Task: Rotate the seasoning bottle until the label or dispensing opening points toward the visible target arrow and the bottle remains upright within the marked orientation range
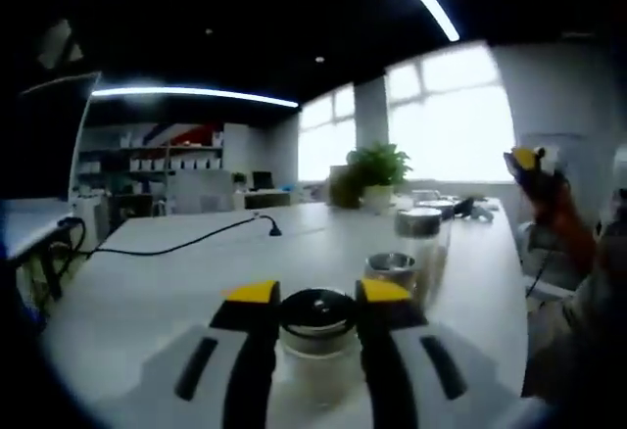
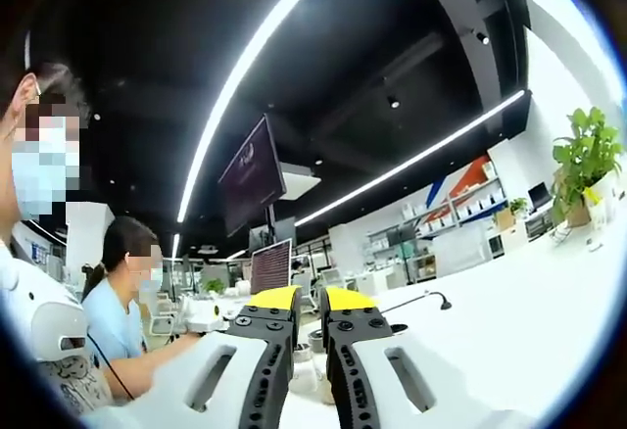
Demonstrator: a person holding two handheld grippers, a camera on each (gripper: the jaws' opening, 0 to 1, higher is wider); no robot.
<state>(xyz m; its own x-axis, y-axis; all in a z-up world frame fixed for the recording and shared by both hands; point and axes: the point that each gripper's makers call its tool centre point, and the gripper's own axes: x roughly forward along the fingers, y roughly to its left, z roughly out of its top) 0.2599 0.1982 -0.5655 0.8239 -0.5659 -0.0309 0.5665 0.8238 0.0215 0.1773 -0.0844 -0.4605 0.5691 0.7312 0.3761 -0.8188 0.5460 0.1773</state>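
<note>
Left gripper point(image 1: 316, 292) is right on the job: its yellow-tipped jaws sit on either side of the seasoning bottle point(image 1: 315, 336), clamped against the glass just under the dark cap. The bottle stands upright on the white table point(image 1: 167, 292), close in front of the camera. Just past it to the right, a shorter jar point(image 1: 392, 267) with a metal lid, and beyond that a taller shaker point(image 1: 421, 238), both upright too. A black cable point(image 1: 186, 243) snakes across the tabletop to the left. Further back, a potted plant point(image 1: 377, 174) by the bright windows, and at the right edge the right gripper point(image 1: 529, 163) shows its yellow tip, lifted well clear of the table.

Over to the right gripper view: the right gripper point(image 2: 311, 300) has its jaws drawn nearly together with nothing between them, pointing up toward the dark ceiling. Below and left, a seated person point(image 2: 118, 311) in a light blue top; another person point(image 2: 34, 253) at the left edge. A hanging screen point(image 2: 253, 169) sits further off.
</note>
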